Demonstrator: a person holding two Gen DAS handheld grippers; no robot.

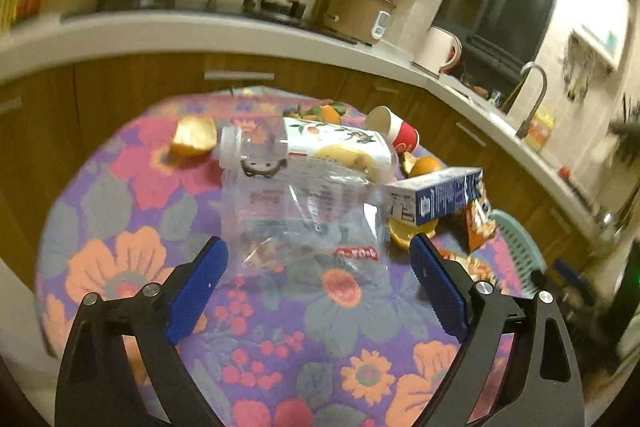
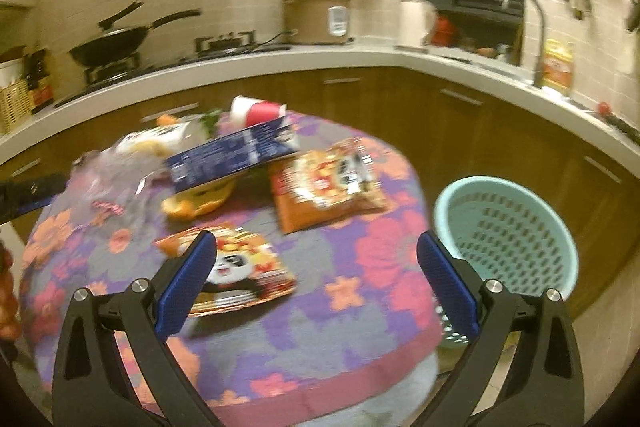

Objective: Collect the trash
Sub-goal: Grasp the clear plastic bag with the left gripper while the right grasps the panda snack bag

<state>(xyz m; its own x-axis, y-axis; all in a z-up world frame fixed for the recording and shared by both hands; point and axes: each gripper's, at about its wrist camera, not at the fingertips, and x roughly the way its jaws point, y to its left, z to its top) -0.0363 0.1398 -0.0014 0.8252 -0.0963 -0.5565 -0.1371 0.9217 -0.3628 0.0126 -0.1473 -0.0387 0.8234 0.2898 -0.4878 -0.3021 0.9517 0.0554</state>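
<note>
Both grippers, left gripper (image 1: 318,263) and right gripper (image 2: 316,259), gape empty above the floral table (image 2: 304,339). Crushed plastic bottle (image 1: 304,187) lies mid-table; teal basket (image 2: 506,233) sits beside the table's edge.

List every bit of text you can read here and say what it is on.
Nothing reads for certain.
Clear plastic bag: red label with white letters, seen reversed, illegible.
Blue carton: fine print and a code square, too small.
Juice bottle: label print blurred.
Red cup: white logo, unreadable.
Snack packets: pictures and lettering blurred.
</note>
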